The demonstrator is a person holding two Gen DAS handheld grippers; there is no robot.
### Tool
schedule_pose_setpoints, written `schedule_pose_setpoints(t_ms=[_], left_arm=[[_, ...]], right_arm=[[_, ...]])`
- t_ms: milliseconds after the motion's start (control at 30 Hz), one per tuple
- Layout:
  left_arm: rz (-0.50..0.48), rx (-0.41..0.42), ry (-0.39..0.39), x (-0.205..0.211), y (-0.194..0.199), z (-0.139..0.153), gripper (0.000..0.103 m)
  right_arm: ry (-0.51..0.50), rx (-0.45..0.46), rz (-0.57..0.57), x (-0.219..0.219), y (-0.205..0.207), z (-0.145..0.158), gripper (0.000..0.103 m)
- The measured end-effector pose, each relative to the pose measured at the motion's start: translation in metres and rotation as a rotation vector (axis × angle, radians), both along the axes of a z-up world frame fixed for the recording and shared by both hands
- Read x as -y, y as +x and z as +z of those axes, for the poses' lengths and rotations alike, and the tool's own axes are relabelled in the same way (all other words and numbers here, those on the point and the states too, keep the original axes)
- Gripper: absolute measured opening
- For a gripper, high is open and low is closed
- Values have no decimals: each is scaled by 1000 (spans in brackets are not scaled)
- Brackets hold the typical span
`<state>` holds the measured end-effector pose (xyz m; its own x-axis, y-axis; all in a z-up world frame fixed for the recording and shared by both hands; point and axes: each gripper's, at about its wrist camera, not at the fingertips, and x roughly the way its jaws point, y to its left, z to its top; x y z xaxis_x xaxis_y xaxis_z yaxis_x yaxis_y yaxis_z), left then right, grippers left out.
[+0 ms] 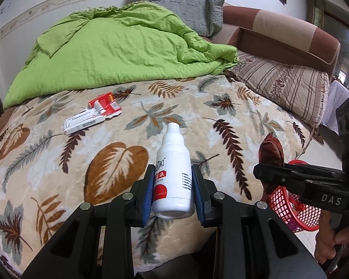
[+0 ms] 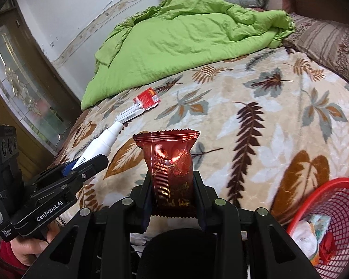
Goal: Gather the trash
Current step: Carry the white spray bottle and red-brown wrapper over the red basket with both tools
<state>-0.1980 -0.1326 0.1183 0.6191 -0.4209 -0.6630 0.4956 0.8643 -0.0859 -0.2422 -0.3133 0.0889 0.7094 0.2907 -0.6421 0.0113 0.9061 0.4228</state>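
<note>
- My left tongs (image 1: pixel 172 186) are clamped on the white bottle (image 1: pixel 173 169), blue pads squeezing its lower body right over the label, nozzle pointing away from me over the bed (image 1: pixel 197 107).
- Bottle looks like hard, smooth plastic, so I'd guess it's stiff and light but a bit slick. Gripping the round belly near the base seems fine; the skinny neck would probably roll out of the pads.
- My right tongs (image 2: pixel 173 193) are pinching the red wrapper (image 2: pixel 172 167) by its lower half, so it stands upright with the crimped top edge free above the tips.
- Wrapper is shiny foil, and I'd bet it weighs next to nothing, crinkles easily and slides. Can't tell if anything's still inside. Holding it across the flat middle like this beats grabbing a floppy edge.
- The red basket (image 2: pixel 325 186) sits low on my right beside the bed, already with some scraps in it. Looks like that's where both go.
- Still lying on the blanket, well beyond the tongs: a white box (image 1: pixel 83 124) touching a red box (image 1: pixel 105 104). Cardboard, so probably light and crushable; I'd take them across the flat faces.
</note>
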Motion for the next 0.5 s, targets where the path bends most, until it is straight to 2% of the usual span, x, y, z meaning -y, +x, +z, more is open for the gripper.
schedule_pose_setpoints(t_ms=[233, 500], left_arm=[[-81, -3, -1, 29, -6, 6, 29], [-294, -57, -61, 93, -23, 16, 29]], right_arm=[[9, 2, -82, 31, -20, 4, 33], [17, -3, -268, 98, -76, 11, 33]])
